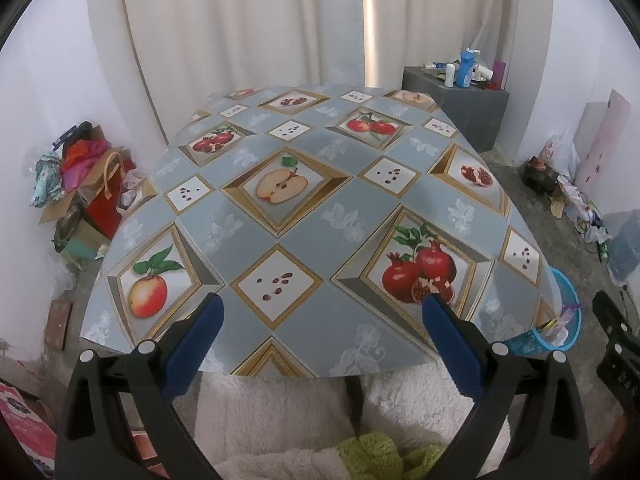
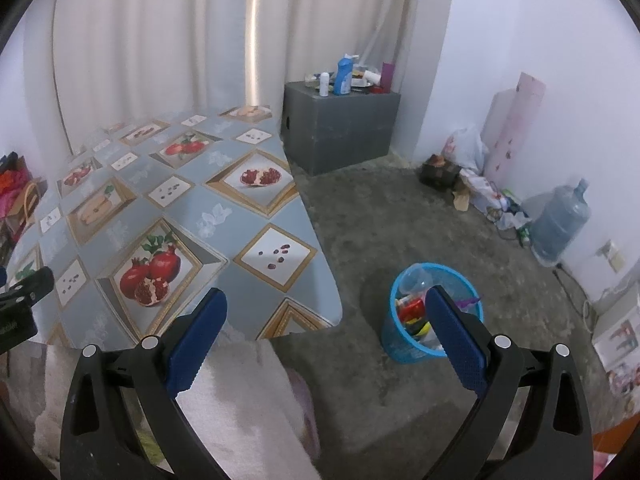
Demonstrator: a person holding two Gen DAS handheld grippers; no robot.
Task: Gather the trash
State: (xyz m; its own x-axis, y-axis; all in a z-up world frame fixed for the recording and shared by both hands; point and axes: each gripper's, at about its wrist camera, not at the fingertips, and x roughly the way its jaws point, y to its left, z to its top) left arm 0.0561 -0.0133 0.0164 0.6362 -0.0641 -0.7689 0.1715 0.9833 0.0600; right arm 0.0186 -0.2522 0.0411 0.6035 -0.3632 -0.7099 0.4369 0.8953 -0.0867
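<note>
A blue mesh trash bin (image 2: 404,344) stands on the floor right of the table, holding colourful wrappers and a clear plastic piece. It also shows in the left wrist view (image 1: 568,320) past the table's right edge. The table (image 1: 304,220) has a fruit-patterned blue-grey cloth and no loose trash shows on it. My left gripper (image 1: 320,316) is open and empty above the table's near edge. My right gripper (image 2: 326,312) is open and empty, held above the floor between the table (image 2: 256,280) corner and the bin.
A grey box (image 2: 340,132) with bottles on top stands by the curtain. A water jug (image 2: 560,220) and bags lie along the right wall. A pile of bags and boxes (image 1: 84,184) sits left of the table. White fluffy fabric (image 1: 280,408) lies below the grippers.
</note>
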